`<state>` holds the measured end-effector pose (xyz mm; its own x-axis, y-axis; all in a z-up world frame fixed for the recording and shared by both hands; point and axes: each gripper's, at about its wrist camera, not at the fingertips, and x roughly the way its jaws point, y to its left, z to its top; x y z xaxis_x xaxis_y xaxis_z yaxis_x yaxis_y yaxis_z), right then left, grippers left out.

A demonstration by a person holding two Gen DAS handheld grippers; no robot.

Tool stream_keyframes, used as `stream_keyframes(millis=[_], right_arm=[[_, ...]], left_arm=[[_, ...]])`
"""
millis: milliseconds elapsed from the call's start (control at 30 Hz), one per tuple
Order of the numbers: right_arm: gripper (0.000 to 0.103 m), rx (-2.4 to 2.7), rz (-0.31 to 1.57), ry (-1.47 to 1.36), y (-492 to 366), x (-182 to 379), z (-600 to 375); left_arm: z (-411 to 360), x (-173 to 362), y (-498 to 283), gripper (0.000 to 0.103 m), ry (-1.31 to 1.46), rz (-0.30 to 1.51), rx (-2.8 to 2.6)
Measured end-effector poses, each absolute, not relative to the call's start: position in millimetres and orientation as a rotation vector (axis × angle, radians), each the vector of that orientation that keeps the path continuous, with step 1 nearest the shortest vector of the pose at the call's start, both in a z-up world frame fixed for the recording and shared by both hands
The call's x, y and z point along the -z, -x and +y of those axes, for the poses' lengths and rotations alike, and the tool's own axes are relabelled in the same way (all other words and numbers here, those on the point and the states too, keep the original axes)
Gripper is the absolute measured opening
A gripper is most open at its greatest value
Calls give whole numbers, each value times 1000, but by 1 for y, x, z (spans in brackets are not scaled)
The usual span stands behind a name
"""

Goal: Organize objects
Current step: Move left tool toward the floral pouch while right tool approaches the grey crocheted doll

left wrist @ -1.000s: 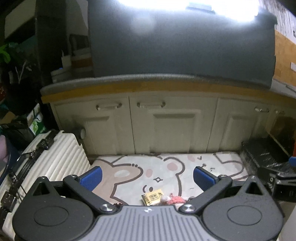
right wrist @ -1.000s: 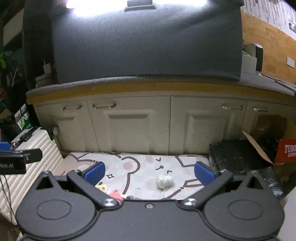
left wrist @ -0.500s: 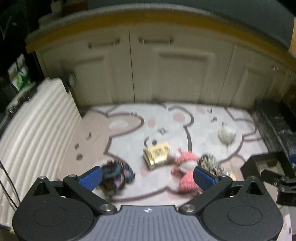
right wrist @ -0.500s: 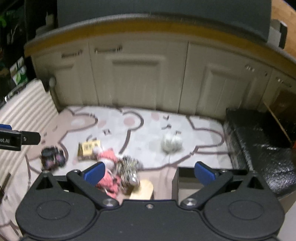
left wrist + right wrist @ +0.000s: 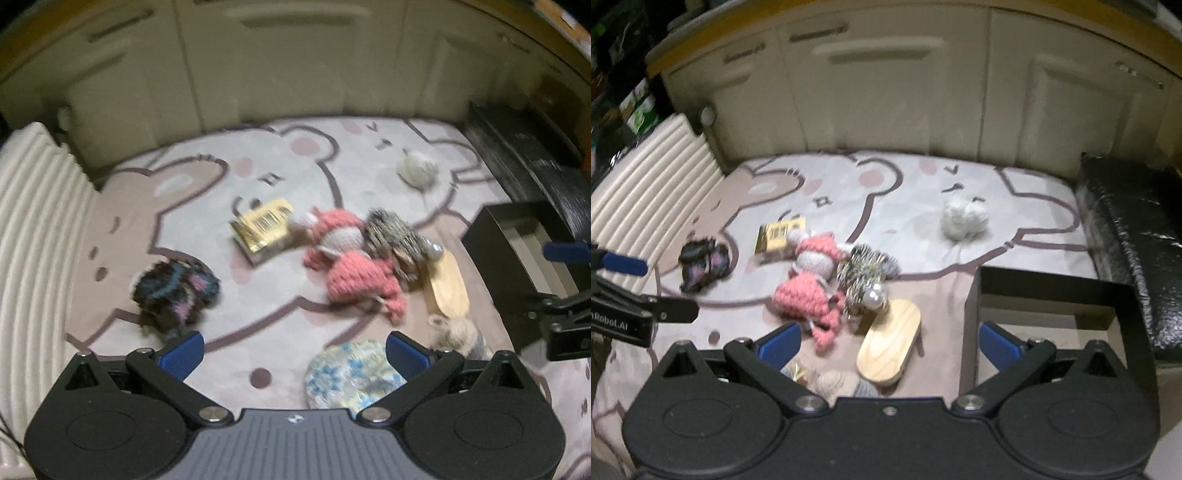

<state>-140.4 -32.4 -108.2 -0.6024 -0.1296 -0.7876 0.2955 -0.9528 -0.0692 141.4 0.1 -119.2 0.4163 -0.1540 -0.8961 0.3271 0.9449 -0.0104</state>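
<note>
Both grippers hang above the bear-print rug (image 5: 916, 184), jaws spread wide and gripping nothing: left gripper (image 5: 293, 350), right gripper (image 5: 888, 339). Scattered on the rug are a pink crocheted doll (image 5: 809, 280) touching a gold box (image 5: 779, 234) and a spiky silver-and-black ball (image 5: 866, 275), with a wooden oval piece (image 5: 890, 343) just beside them. A dark fuzzy bundle (image 5: 175, 291) lies apart to the left, a white fluffy ball (image 5: 964, 218) farther back. The black open box (image 5: 1052, 291) sits at the right; its contents are hard to make out through the blur.
</note>
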Motion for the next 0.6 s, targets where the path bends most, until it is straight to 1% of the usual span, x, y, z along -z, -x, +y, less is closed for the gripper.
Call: stream_keyframes(millis=[133, 167, 200, 367, 467, 533, 600], right_arm=[[102, 2583, 299, -1330, 141, 122, -36], [95, 2575, 293, -1348, 141, 125, -37], [91, 2568, 284, -1369, 141, 128, -37], [86, 2530, 248, -1452, 145, 140, -39], [83, 2503, 289, -1478, 146, 146, -44], [82, 2497, 351, -1507, 146, 152, -50], [78, 2490, 378, -1534, 149, 158, -52]], left_arm=[[-4, 131, -139, 103, -215, 1127, 367], [-5, 134, -138, 103, -222, 1135, 378], [-6, 136, -138, 103, -226, 1142, 391], [-11, 147, -136, 102, -255, 1162, 461], [-15, 153, -136, 101, -263, 1172, 499], [-17, 156, -136, 100, -271, 1176, 522], [-19, 160, -136, 100, -288, 1180, 542]])
